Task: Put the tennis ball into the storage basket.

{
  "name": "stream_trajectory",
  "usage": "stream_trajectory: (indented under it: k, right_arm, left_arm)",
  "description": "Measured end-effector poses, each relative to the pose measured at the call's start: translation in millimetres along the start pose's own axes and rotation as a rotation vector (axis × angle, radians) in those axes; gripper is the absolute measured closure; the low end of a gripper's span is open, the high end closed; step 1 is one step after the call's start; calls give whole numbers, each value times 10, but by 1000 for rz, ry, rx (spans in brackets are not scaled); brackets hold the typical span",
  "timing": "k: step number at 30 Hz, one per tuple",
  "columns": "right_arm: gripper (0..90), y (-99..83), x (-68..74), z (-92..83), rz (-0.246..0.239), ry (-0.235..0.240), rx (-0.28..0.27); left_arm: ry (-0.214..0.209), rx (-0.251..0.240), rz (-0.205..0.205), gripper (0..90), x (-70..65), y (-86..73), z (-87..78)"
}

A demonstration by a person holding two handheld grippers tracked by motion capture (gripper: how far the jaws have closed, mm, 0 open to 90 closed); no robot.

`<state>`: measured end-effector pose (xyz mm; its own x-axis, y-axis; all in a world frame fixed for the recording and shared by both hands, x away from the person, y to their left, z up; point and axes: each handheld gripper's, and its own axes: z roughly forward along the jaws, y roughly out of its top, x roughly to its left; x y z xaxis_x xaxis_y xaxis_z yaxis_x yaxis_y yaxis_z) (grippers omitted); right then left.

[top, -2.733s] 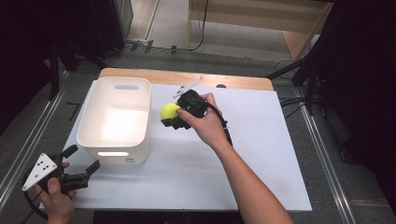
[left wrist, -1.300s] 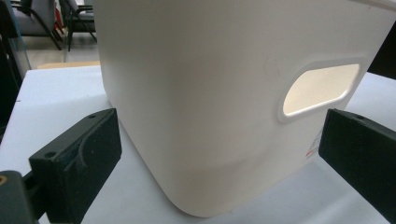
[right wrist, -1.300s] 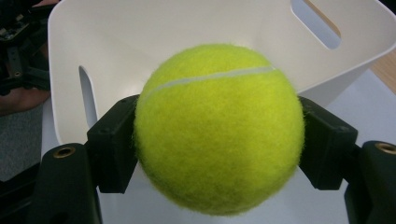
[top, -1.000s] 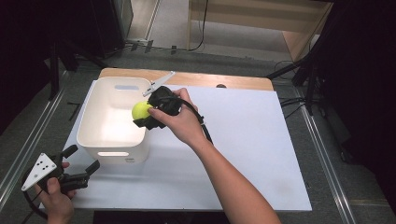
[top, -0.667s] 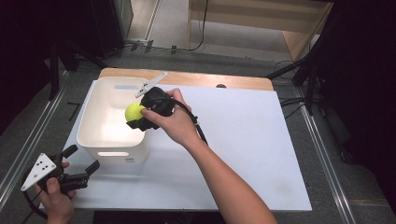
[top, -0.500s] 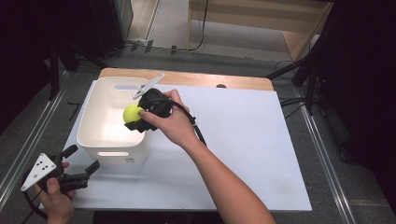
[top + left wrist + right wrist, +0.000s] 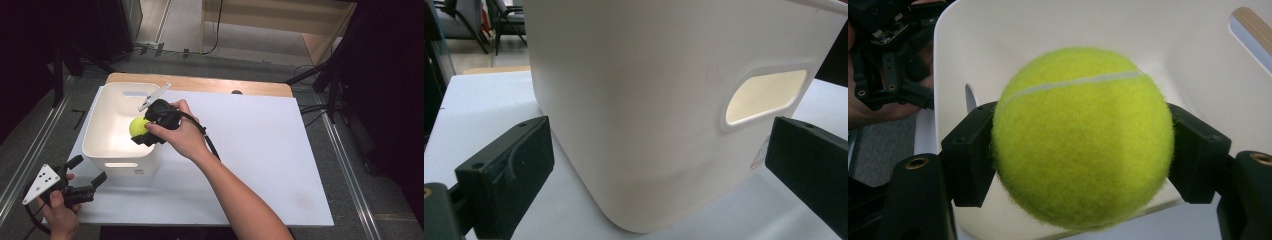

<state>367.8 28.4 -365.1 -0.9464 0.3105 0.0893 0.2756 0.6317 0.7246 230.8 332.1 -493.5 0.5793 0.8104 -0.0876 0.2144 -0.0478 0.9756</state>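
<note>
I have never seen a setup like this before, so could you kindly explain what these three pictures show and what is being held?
No robot here: a person stands at a table with a hand-held two-jaw gripper in each hand. The high view looks down from above the person's side. There the right gripper holds a yellow tennis ball over the open white bin, which stands on the white table. The left gripper waits near the bin's near corner, jaws open and holding nothing.

The other two pictures come from cameras riding on the grippers. The right gripper view looks along its black jaws, which clamp the tennis ball from both sides, with the bin's inside behind it. The left gripper view shows the bin's outer wall and handle slot between its spread jaws.
</note>
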Motion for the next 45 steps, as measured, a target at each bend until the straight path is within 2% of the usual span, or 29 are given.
stream_trajectory:
  k: [7, 18, 26, 30, 31, 33, 36, 39, 41, 45]
  right_arm:
    - [235, -29, 13, 53, 1, 1, 20]
    - [234, -49, 26, 113, -25, 9, 44]
    - [231, -63, 55, 180, -40, 21, 84]
    - [221, -68, 73, 193, -55, -3, 89]
    - [205, -67, 71, 197, -66, 0, 80]
    - [144, -59, 86, 166, -58, -4, 69]
    - [106, -43, 87, 96, -48, -14, 40]
    - [74, -47, 80, 25, -52, -29, 5]
    - [12, -58, 81, -15, -57, -47, -8]
    - [4, -81, 80, -92, -51, -58, -33]
  left_arm:
    - [-1, 2, 4, 0, 3, 0, -1]
    - [-2, 0, 1, 0, 0, 0, 0]
    - [-2, -1, 0, 0, 0, 0, 0]
    - [-2, -1, 0, 0, -1, 0, 2]
    - [-2, -1, 0, 0, 0, 0, 1]
    - [-2, 2, 4, 0, 3, 1, -1]
    - [-2, 1, 3, 0, 1, 1, 0]
    - [-1, -1, 1, 0, -1, 0, 3]
    - [-1, -1, 1, 0, -2, 0, 3]
    - [-1, 0, 1, 0, -2, 0, 4]
